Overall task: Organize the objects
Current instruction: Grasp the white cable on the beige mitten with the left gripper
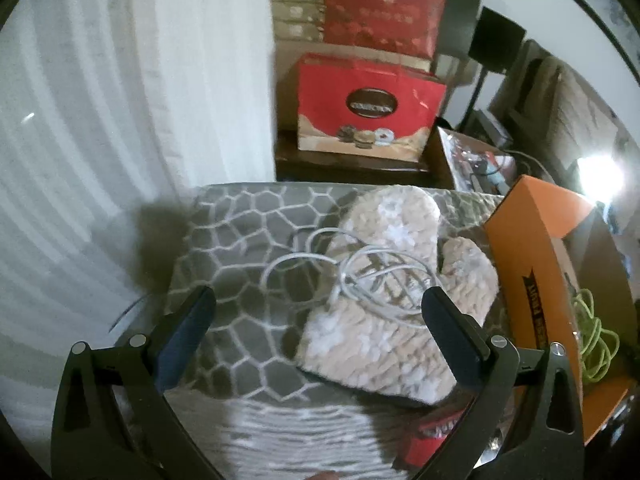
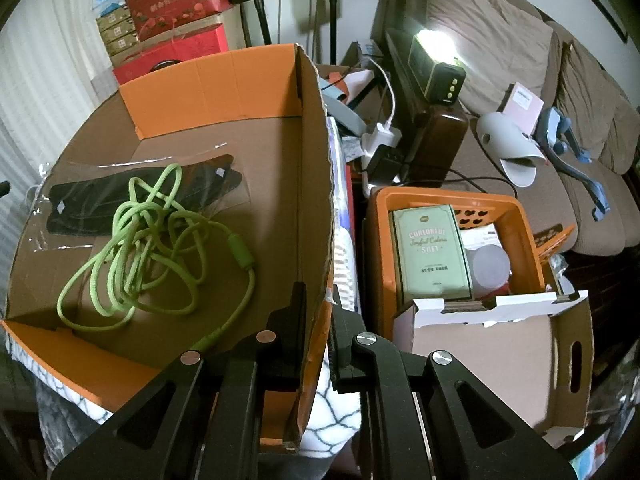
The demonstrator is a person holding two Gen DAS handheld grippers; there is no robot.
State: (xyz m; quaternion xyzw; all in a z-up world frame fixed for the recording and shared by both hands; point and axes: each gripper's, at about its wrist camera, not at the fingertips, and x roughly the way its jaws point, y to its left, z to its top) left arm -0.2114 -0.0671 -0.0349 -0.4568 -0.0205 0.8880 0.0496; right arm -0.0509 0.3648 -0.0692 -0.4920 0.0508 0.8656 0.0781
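A coiled white cable [image 1: 360, 276] lies on a fluffy beige mitten [image 1: 396, 300] on a grey patterned blanket [image 1: 240, 232]. My left gripper [image 1: 318, 304] is open and empty, hovering just before the cable and mitten. An orange cardboard box [image 2: 312, 184] stands to the right; it also shows in the left wrist view [image 1: 532, 240]. It holds a green cable [image 2: 160, 240] and a flat black item in clear wrap [image 2: 84, 204]. My right gripper [image 2: 318, 300] is shut on the box's right wall.
Red gift bags [image 1: 368, 108] and stacked boxes stand behind the blanket. Right of the box are an orange basket [image 2: 532, 236] with a green tin [image 2: 432, 256], a white cardboard box [image 2: 500, 356], a lit lamp [image 2: 436, 64] and a brown sofa [image 2: 500, 40].
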